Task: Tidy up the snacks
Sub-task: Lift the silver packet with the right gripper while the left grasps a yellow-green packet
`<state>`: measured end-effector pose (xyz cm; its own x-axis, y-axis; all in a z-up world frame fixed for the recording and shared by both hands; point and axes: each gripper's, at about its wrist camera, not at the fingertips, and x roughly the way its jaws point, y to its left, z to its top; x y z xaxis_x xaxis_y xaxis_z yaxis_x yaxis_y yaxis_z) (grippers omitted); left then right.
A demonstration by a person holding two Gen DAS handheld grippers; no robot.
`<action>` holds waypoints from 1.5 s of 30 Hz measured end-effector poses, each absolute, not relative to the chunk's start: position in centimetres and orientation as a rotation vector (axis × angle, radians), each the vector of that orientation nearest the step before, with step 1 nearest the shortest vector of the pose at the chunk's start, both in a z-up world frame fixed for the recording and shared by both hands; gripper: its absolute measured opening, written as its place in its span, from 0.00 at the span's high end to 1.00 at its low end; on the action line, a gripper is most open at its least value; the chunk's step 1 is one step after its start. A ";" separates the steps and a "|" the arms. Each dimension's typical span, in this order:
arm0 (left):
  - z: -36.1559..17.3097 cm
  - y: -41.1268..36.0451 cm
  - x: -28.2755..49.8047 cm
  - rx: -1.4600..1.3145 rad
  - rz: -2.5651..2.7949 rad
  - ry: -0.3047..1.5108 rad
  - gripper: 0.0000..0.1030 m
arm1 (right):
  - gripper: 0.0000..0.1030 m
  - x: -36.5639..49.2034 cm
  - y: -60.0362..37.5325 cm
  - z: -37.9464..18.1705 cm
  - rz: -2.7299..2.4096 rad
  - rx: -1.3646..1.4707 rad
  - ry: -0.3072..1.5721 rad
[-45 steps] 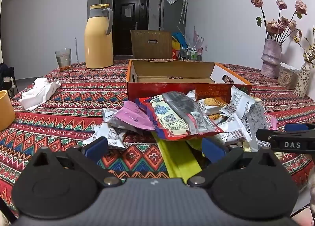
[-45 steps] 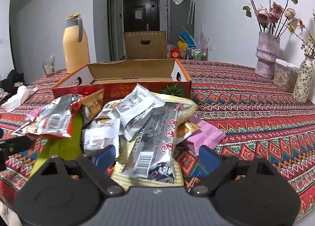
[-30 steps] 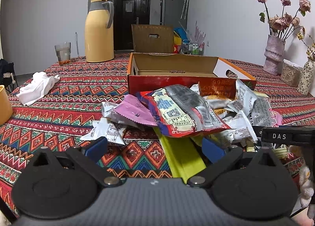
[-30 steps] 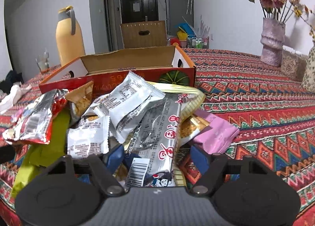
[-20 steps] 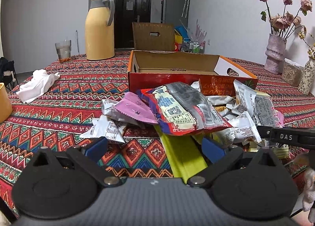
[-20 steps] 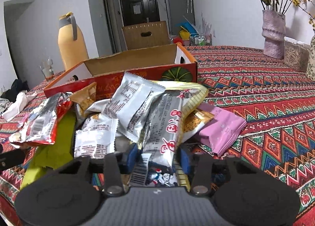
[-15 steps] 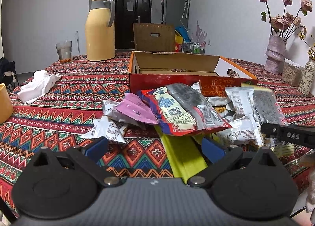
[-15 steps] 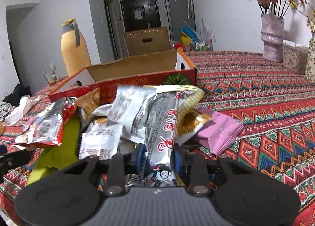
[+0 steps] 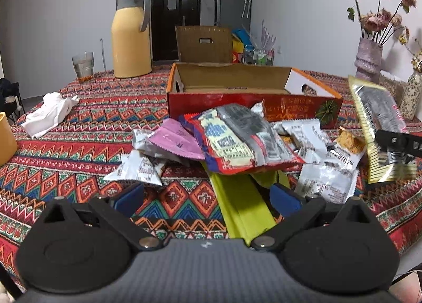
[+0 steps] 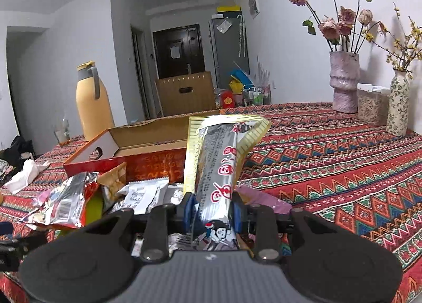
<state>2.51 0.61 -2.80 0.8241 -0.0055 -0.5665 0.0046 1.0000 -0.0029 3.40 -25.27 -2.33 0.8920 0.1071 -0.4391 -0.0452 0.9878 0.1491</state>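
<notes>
Patterned tablecloth [image 9: 79,150] carries everything. Nearest, the left gripper [image 9: 207,197] hangs spread and empty over a green packet [image 9: 242,205]. The right gripper [image 10: 212,210] is clamped on the silver snack bar [image 10: 219,166], raised off the snack pile [image 9: 237,139]. Keep it level to clear the box [image 9: 250,100] wall beyond. The box floor is mostly hidden.

A silver snack packet with red characters [image 10: 216,171] is clamped between the blue pads of the right gripper [image 10: 212,209] and held upright, lifted above the snack pile [image 10: 110,195]. Behind the packet, an open red cardboard box [image 10: 137,152] is seen on the patterned tablecloth [image 10: 329,160].
</notes>
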 end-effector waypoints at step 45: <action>-2.8 0.7 2.7 -0.012 0.018 0.608 0.67 | 0.72 1.3 -24.4 -3.4 0.158 0.142 0.476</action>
<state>2.67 0.66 -2.78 0.8206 0.0129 -0.5714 -0.0200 0.9998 -0.0061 1.26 -24.42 -3.42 0.8770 0.1843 -0.4437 -0.1181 0.9778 0.1728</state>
